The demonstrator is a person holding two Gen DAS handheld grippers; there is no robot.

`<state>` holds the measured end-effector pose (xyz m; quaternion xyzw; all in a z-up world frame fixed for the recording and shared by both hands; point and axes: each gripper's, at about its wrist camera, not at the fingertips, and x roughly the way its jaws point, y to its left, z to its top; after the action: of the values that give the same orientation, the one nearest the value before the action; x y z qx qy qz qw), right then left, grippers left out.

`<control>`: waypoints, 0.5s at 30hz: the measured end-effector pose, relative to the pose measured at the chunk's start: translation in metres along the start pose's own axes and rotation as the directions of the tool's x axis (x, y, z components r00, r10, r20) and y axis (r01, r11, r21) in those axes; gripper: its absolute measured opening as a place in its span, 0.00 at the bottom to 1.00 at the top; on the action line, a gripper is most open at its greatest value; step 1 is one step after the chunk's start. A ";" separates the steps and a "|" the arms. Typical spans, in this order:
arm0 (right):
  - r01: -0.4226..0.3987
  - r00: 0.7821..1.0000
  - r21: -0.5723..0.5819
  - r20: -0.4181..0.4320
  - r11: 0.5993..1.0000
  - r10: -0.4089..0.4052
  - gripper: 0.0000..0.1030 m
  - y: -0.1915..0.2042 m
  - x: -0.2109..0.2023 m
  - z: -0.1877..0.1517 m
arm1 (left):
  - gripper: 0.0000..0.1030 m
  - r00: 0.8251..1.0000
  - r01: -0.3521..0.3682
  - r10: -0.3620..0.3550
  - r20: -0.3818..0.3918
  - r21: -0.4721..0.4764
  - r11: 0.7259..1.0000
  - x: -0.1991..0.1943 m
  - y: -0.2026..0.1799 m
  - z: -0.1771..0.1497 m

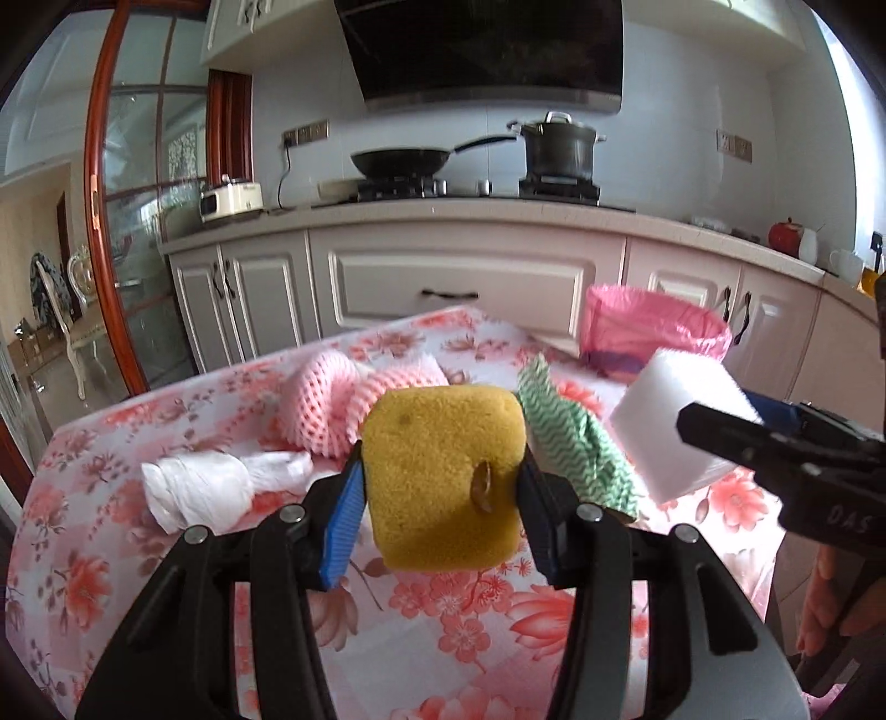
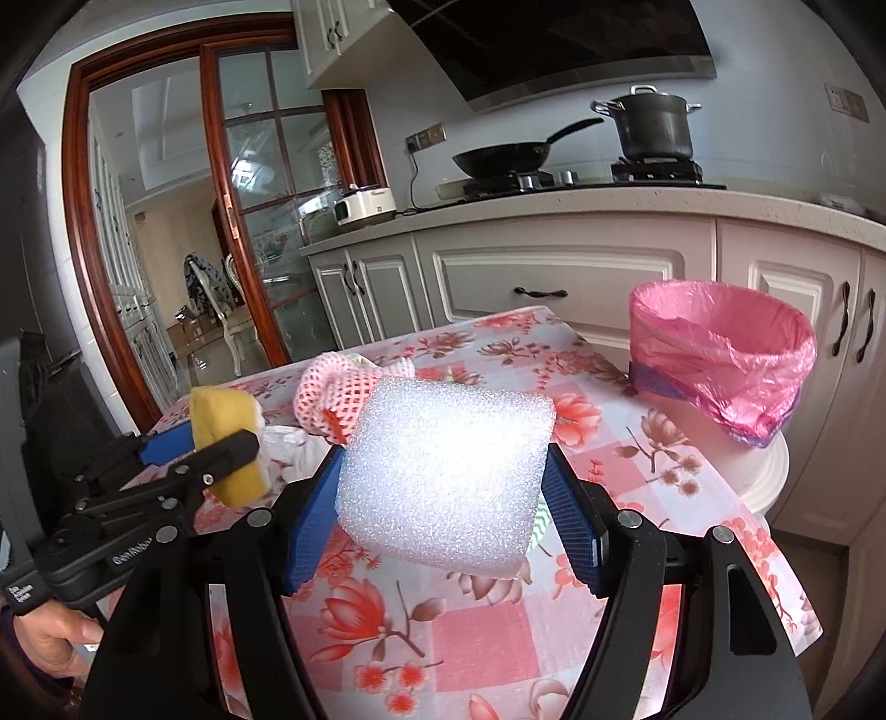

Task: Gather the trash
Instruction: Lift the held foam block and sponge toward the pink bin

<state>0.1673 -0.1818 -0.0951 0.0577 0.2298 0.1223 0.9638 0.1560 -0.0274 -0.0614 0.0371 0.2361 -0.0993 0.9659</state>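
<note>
Here left gripper (image 1: 443, 487) fingers clamp yellow sponge (image 1: 443, 476); right gripper (image 2: 443, 487) fingers clamp white foam (image 2: 448, 471); pink-lined bin (image 2: 720, 354) beyond.

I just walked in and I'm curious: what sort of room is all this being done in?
A home kitchen, most likely. A wok and a lidded pot sit on a gas stove under a range hood, with cabinets below the counter.

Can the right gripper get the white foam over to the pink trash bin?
Probably yes. The right gripper grips the white foam above the table, and the pink-lined bin stands open ahead to its right, with nothing between them.
</note>
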 end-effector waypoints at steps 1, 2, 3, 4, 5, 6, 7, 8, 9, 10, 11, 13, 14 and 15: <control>0.000 1.000 -0.005 0.004 1.000 0.000 0.64 0.001 -0.002 0.000 | 0.48 1.000 -0.001 0.001 0.008 -0.001 1.000 -0.004 0.000 0.001; 0.000 1.000 -0.007 0.007 1.000 0.000 0.64 0.002 -0.003 0.001 | 0.48 1.000 -0.003 0.003 0.015 -0.001 1.000 -0.006 0.000 0.002; 0.000 1.000 -0.010 0.009 1.000 0.000 0.64 0.003 -0.004 0.001 | 0.48 1.000 -0.003 0.004 0.020 -0.002 1.000 -0.008 0.000 0.002; 0.001 1.000 -0.012 0.012 1.000 -0.001 0.64 0.004 -0.005 0.001 | 0.48 1.000 -0.005 0.005 0.024 -0.004 1.000 -0.010 0.001 0.002; 0.004 1.000 -0.014 0.014 1.000 -0.003 0.64 0.004 -0.006 0.001 | 0.48 1.000 -0.007 0.007 0.026 -0.004 1.000 -0.012 0.001 0.002; 0.005 1.000 -0.016 0.016 1.000 -0.004 0.64 0.004 -0.007 0.002 | 0.48 1.000 -0.007 0.007 0.029 -0.006 1.000 -0.013 0.001 0.002; 0.006 1.000 -0.018 0.017 1.000 -0.006 0.64 0.004 -0.008 0.002 | 0.48 1.000 -0.007 0.007 0.031 -0.008 1.000 -0.015 0.001 0.002; 0.008 1.000 -0.020 0.020 1.000 -0.007 0.64 0.005 -0.009 0.002 | 0.48 0.999 -0.007 0.007 0.033 -0.009 1.000 -0.017 0.000 0.002; 0.009 1.000 -0.023 0.023 1.000 -0.009 0.64 0.005 -0.010 0.002 | 0.48 0.999 -0.007 0.007 0.035 -0.009 1.000 -0.017 0.000 0.002; 0.011 1.000 -0.026 0.025 1.000 -0.010 0.64 0.005 -0.011 0.002 | 0.48 0.999 -0.006 0.006 0.038 -0.009 1.000 -0.018 0.000 0.003; 0.015 0.999 -0.034 0.032 0.999 -0.014 0.64 0.006 -0.013 0.003 | 0.48 0.999 -0.004 0.005 0.042 -0.008 1.000 -0.019 0.000 0.004; 0.024 0.999 -0.049 0.046 0.998 -0.022 0.64 0.006 -0.015 0.005 | 0.48 0.999 -0.002 0.002 0.053 -0.008 1.000 -0.020 0.000 0.007; 0.030 0.998 -0.056 0.053 0.998 -0.027 0.64 0.006 -0.017 0.007 | 0.48 0.998 -0.001 0.001 0.061 -0.008 1.000 -0.021 -0.001 0.009; 0.039 0.997 -0.062 0.064 0.997 -0.035 0.64 0.006 -0.019 0.009 | 0.48 0.998 0.001 -0.001 0.067 -0.008 1.000 -0.021 -0.002 0.010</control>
<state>0.1539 -0.1817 -0.0784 0.0270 0.1963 0.1096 0.9740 0.1419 -0.0268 -0.0425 0.0299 0.2040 -0.1001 0.9734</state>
